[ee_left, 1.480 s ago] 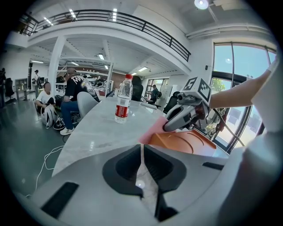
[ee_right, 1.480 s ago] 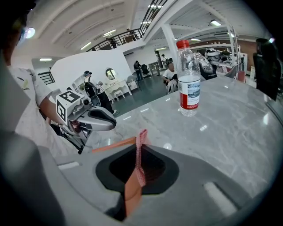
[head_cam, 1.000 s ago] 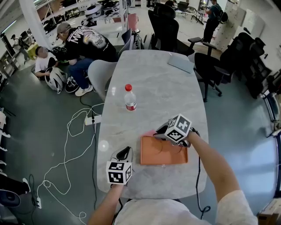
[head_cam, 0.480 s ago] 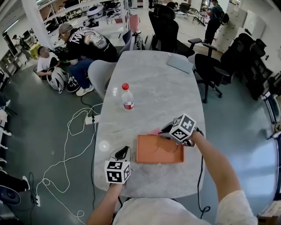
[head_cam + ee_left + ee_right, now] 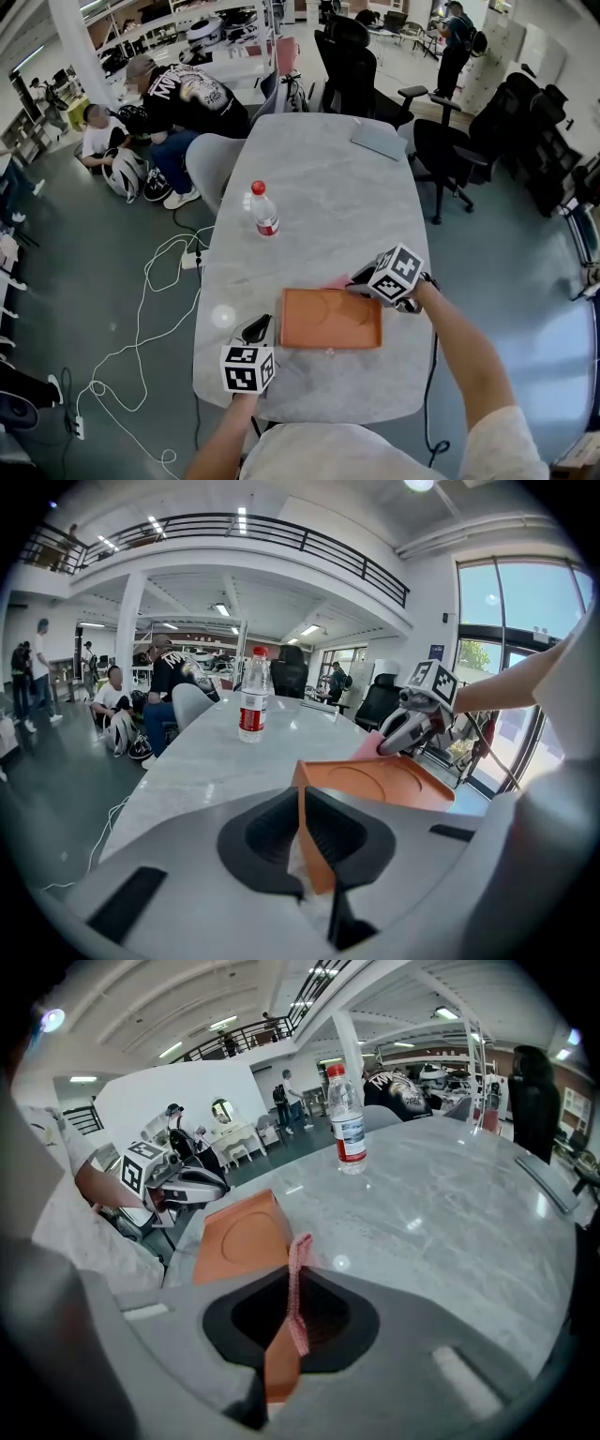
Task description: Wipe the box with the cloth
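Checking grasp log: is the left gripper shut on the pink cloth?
No, the left gripper clamps a corner of the flat orange box; the right gripper holds the pink cloth.

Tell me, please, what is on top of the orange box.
Nothing rests on the orange box. The pink cloth in the right gripper is at its far corner; contact there is covered.

One box [image 5: 330, 319]; one cloth [image 5: 338, 281]; one bottle [image 5: 263, 210]

Box [image 5: 330, 319] on table [image 5: 328, 178], bottle [image 5: 264, 210] behind
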Action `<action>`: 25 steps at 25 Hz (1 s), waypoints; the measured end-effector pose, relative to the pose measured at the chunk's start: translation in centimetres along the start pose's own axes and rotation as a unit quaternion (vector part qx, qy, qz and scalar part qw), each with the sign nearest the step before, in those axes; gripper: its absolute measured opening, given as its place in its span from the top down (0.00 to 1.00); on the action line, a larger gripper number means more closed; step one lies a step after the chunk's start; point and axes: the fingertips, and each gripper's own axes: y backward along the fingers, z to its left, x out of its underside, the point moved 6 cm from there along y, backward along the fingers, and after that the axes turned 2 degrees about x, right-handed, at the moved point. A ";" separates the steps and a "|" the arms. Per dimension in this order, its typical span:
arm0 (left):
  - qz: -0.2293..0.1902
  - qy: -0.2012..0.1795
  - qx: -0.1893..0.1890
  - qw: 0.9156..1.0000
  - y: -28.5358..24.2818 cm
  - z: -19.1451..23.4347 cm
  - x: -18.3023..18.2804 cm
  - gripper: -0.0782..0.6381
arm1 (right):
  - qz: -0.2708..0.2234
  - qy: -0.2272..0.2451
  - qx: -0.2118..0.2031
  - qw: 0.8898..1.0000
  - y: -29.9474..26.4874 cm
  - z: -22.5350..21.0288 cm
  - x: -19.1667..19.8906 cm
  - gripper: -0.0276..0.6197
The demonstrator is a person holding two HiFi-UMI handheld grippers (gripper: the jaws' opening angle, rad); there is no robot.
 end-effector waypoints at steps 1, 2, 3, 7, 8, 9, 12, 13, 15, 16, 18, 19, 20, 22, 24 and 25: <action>0.000 -0.001 -0.002 1.000 0.1 -0.1 0.0 0.85 | 0.001 -0.001 0.000 1.000 0.2 -0.1 0.2 0.93; 0.000 -0.001 -0.003 1.000 0.1 -0.2 0.0 0.85 | 0.002 -0.002 0.000 1.000 0.4 -0.2 0.3 0.93; 0.000 -0.001 -0.005 1.000 0.2 -0.3 0.0 0.85 | 0.003 -0.004 -0.001 1.000 0.6 -0.3 0.5 0.93; 0.003 0.000 -0.012 1.000 0.5 -0.6 0.3 0.85 | 0.005 -0.011 -0.003 1.000 1.3 -0.5 1.2 0.93; 0.002 0.001 -0.013 1.000 0.5 -0.7 0.5 0.85 | 0.006 -0.011 -0.003 1.000 1.4 -0.5 1.4 0.93; 0.001 0.002 -0.014 1.000 0.5 -0.8 0.6 0.85 | 0.007 -0.012 -0.002 1.000 1.5 -0.5 1.6 0.93; -0.002 0.005 -0.016 1.000 0.5 -1.1 0.8 0.85 | 0.012 -0.014 -0.001 1.000 1.8 -0.9 2.3 0.93; -0.003 0.005 -0.017 1.000 0.5 -1.2 0.7 0.85 | 0.013 -0.016 0.000 1.000 2.0 -1.0 2.5 0.93; -0.003 0.007 -0.019 1.000 0.5 -1.4 0.7 0.85 | 0.013 -0.020 0.002 1.000 2.5 -1.3 2.9 0.93; -0.002 0.007 -0.020 1.000 0.5 -1.4 0.7 0.85 | 0.012 -0.023 0.003 1.000 2.7 -1.3 3.0 0.93; -0.002 0.007 -0.021 1.000 0.7 -1.6 0.6 0.85 | 0.008 -0.027 0.006 1.000 3.1 -1.4 3.4 0.93; -0.003 0.007 -0.021 1.000 0.7 -1.7 0.6 0.85 | 0.004 -0.029 0.008 1.000 3.3 -1.4 3.5 0.93; -0.004 0.007 -0.022 1.000 0.9 -1.7 0.6 0.85 | 0.000 -0.029 0.011 1.000 3.4 -1.4 3.5 0.93; -0.006 0.007 -0.026 1.000 1.1 -1.8 0.7 0.85 | -0.009 -0.024 0.016 1.000 3.7 -1.2 3.5 0.93; -0.009 0.008 -0.029 1.000 1.3 -1.8 0.6 0.85 | -0.015 -0.016 0.020 1.000 3.9 -1.0 3.5 0.93; -0.011 0.008 -0.030 0.999 1.5 -1.9 0.6 0.85 | -0.017 -0.011 0.022 1.000 4.1 -0.9 3.4 0.93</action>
